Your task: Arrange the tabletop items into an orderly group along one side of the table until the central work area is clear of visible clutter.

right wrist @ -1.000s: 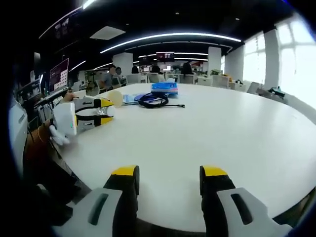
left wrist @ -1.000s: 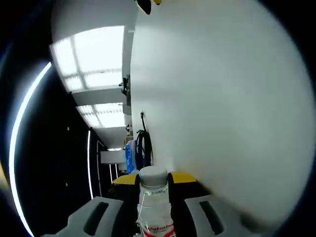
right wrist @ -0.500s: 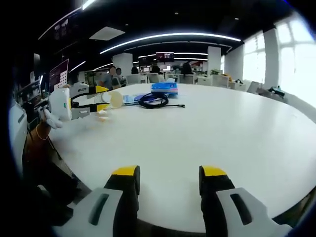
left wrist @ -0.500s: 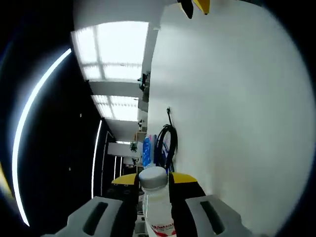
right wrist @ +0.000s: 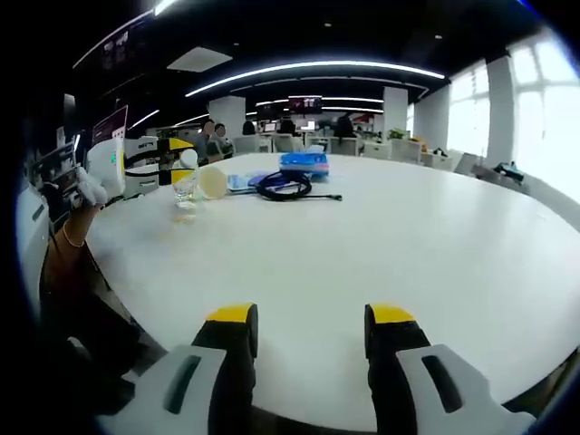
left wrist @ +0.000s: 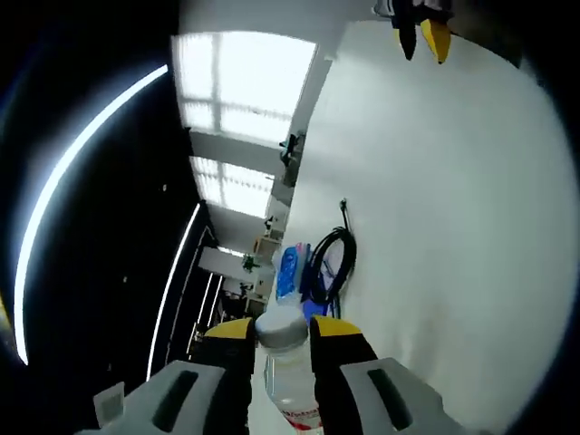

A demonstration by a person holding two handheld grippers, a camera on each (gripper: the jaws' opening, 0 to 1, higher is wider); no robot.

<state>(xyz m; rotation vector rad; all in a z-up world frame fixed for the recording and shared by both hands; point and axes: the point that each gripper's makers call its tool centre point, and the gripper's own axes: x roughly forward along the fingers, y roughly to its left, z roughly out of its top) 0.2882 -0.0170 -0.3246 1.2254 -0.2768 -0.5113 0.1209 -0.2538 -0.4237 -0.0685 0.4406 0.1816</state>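
Since a second ago the water bottle (right wrist: pixel 185 182) has swung from lying sideways to upright in the left tongs (left wrist: pixel 279 337), which stay clamped on its neck under the cap, and it now stands near the far-left edge of the desk (right wrist: pixel 408 236), beside a pale round cup-like item (right wrist: pixel 213 183), a coiled black cable (right wrist: pixel 285 187) and a blue packet (right wrist: pixel 303 163). Step in hand, as I judge it: setting the bottle into the group; next the left tongs must part and lift clear without tipping it. Bottle looks nearly empty; right tongs (right wrist: pixel 308 333) hang apart, holding nothing, over the near desk edge.
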